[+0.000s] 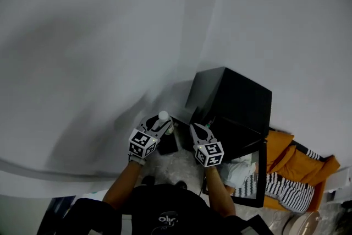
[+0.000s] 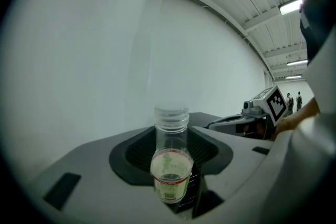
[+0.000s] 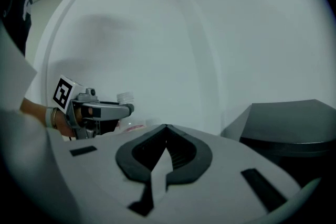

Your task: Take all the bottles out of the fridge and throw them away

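A clear plastic bottle with a pale screw cap and a red-edged label stands upright between the jaws of my left gripper, which is shut on it. In the head view its white cap shows above the jaws, to the left of the black fridge. My right gripper is shut with nothing between its fingers, and hangs just right of the left one, in front of the fridge. The fridge door stands open. The right gripper view shows the left gripper and the bottle's cap.
White walls rise close behind both grippers. A small dark object lies on the floor under the left gripper. Orange and striped fabric sits right of the fridge door. Pale items show in the door.
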`<state>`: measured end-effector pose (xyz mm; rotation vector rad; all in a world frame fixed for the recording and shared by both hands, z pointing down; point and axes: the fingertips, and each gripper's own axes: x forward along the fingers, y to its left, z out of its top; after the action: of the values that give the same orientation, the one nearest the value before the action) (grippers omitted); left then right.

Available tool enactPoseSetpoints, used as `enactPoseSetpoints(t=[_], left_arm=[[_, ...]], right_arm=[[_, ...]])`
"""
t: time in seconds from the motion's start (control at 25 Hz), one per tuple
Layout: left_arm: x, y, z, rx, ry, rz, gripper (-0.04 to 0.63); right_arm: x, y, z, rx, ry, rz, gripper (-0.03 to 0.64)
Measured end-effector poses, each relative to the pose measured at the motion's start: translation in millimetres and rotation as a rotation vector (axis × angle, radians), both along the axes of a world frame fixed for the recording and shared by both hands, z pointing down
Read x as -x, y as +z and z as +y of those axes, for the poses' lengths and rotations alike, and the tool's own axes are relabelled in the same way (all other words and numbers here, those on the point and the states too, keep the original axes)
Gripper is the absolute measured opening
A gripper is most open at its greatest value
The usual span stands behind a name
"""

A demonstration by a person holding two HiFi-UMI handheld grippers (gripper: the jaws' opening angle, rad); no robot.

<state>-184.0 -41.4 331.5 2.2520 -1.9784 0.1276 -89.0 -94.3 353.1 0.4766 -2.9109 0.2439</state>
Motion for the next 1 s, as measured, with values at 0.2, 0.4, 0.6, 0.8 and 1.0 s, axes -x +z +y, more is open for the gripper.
enactPoseSetpoints(t=[0.2, 0.4, 0.6, 0.8, 1.0], left_arm=[[12, 2, 11, 0.001, -0.057, -0.004, 0.186], [16, 2, 13, 0.003, -0.092, 0.001, 0.186], [16, 3, 13, 0.007, -0.111, 0.001, 0.186], [13, 4, 12, 0.011, -0.122, 0.002, 0.186], [12, 5, 10, 0.013, -0.124, -0.003, 0.186]], right_arm=[[18, -1, 6, -0.002, -0.057, -0.012, 0.008], [24, -1, 5, 0.001, -0.089, -0.009, 0.008], [26, 2, 2, 0.007, -0.104, -0.007, 0.008], [25, 1, -2, 0.010, -0.108, -0.007, 0.008], [25, 3, -5, 0.008, -0.122, -0.002, 0.008]])
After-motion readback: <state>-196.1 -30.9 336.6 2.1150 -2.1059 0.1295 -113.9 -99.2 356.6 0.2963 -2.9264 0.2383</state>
